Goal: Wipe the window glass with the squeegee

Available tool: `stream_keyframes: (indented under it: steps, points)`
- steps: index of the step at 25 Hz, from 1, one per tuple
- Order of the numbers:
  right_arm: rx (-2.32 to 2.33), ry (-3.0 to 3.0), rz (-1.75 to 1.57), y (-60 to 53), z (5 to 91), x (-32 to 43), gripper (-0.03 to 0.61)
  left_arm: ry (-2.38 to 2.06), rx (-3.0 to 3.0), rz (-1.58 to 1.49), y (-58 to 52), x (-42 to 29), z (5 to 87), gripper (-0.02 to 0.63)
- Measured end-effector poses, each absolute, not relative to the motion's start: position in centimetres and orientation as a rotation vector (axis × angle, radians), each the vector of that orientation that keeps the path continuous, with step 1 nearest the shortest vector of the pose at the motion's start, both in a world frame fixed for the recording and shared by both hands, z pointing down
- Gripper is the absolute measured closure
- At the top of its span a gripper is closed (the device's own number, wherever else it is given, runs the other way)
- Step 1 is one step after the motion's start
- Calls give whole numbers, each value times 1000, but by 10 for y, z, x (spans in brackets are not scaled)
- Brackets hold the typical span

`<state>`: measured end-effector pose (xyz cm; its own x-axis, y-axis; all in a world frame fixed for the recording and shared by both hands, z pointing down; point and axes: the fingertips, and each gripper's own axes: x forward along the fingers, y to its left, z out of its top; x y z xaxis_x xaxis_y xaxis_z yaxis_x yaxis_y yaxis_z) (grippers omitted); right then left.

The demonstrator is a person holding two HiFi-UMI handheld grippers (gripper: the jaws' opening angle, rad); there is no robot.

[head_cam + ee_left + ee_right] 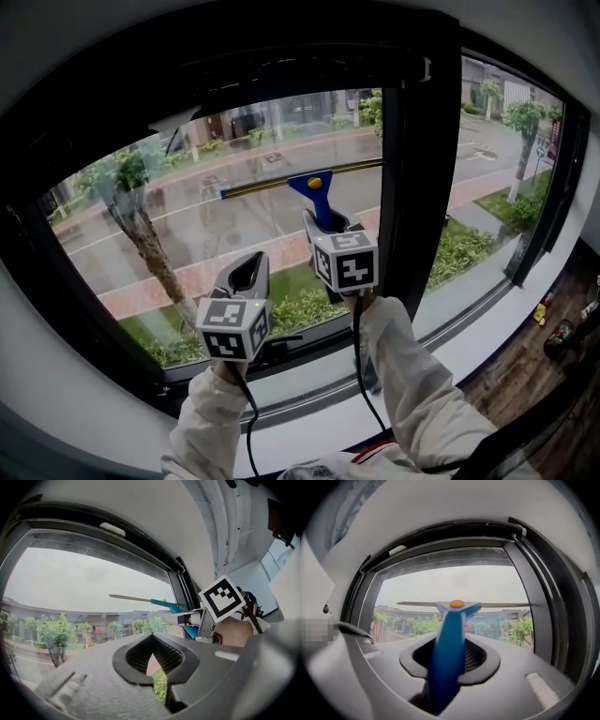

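Observation:
A blue squeegee with an orange button has its long blade lying across the window glass, about mid-height. My right gripper is shut on the squeegee's blue handle, just below the head. The blade shows as a thin horizontal bar in the right gripper view. My left gripper hangs lower and to the left, near the glass, shut with nothing in it. From the left gripper view the squeegee is up and to the right.
A black window frame surrounds the pane, with a thick vertical mullion right of the squeegee. A white sill runs below. A second pane lies beyond the mullion. Small objects sit on the floor at far right.

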<state>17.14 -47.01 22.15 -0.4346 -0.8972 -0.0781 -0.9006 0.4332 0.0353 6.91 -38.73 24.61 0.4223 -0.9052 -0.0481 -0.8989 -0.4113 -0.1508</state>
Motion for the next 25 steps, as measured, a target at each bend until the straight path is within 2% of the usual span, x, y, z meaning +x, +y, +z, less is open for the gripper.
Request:
stream_keyframes:
  steps: [25]
  points:
    - [-1697,2729,-38,-460,375,177,457,1672,-2702,-242,-388,75,384,614]
